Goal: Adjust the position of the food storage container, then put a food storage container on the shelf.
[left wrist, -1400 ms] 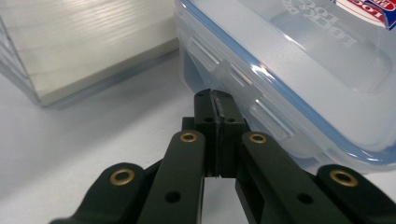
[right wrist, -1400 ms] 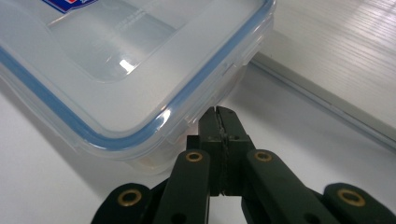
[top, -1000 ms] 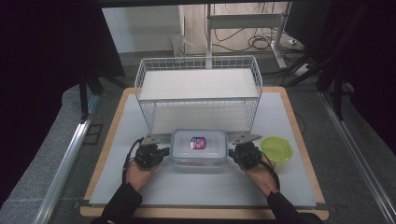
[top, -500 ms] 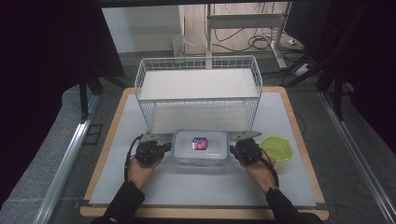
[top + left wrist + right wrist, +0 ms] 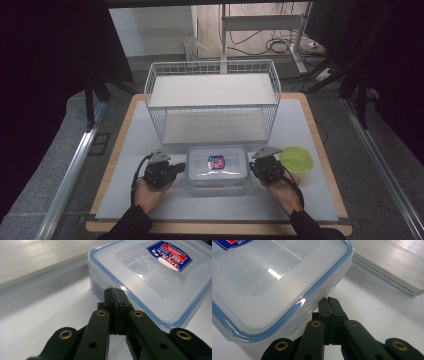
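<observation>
A clear plastic food container [image 5: 217, 166] with a blue-edged lid and a red and blue label lies on the white table, just in front of the wire rack. My left gripper [image 5: 176, 169] sits at its left side, jaws shut with nothing between them, tips against the container's left edge [image 5: 105, 282] in the left gripper view. My right gripper [image 5: 256, 169] is at its right side, also shut and empty, tips by the lid's side flap [image 5: 322, 293]. The left gripper [image 5: 115, 290] and right gripper [image 5: 328, 300] both point at the container.
A white wire rack [image 5: 212, 102] with a shelf stands behind the container. A green lidded bowl [image 5: 296, 159] rests right of my right hand. The table's wooden edge [image 5: 220, 229] runs along the front. Dark floor and cables lie beyond the table.
My left gripper has shifted slightly toward the container's left side. The right gripper and the container stay where they were.
</observation>
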The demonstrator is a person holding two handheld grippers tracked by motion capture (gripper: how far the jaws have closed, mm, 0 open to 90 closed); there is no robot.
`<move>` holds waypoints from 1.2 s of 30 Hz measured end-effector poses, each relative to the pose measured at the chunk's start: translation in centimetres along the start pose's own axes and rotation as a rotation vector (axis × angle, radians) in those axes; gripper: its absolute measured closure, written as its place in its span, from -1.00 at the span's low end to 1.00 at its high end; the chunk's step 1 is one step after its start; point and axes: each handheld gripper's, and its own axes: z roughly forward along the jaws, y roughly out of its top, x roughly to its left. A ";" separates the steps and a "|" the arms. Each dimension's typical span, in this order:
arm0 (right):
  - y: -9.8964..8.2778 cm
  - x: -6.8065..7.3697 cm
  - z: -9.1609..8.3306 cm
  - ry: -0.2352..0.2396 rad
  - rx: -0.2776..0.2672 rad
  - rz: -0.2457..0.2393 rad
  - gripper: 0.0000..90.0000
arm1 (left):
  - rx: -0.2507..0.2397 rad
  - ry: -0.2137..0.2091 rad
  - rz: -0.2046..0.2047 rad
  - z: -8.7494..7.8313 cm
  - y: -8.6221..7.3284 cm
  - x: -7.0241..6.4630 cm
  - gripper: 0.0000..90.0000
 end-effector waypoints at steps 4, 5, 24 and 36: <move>-0.1 -0.1 -0.1 0.008 0.011 0.003 0.99 | 0.018 0.038 0.061 -0.3 0.0 -0.2 0.87; -0.2 -0.2 -0.4 0.008 0.004 0.002 0.98 | 0.027 0.066 0.085 -0.4 -0.1 -0.3 0.79; -3.1 0.2 -4.5 0.071 -0.099 -0.019 0.05 | 0.020 0.104 0.120 -3.3 -3.9 -0.5 -0.60; -3.4 -0.5 -4.1 0.120 -0.088 0.016 -0.26 | 0.023 0.115 0.124 -2.7 -4.2 0.1 -0.82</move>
